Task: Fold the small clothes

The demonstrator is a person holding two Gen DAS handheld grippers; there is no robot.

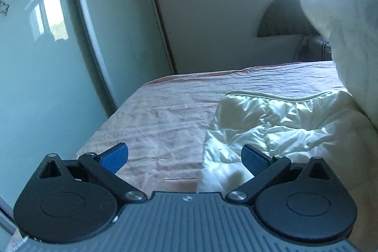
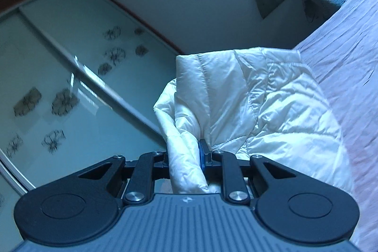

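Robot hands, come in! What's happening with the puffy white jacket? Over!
Left gripper open, empty, above bed. Right gripper shut on white jacket, lifting one bunched part. Nothing in the way.
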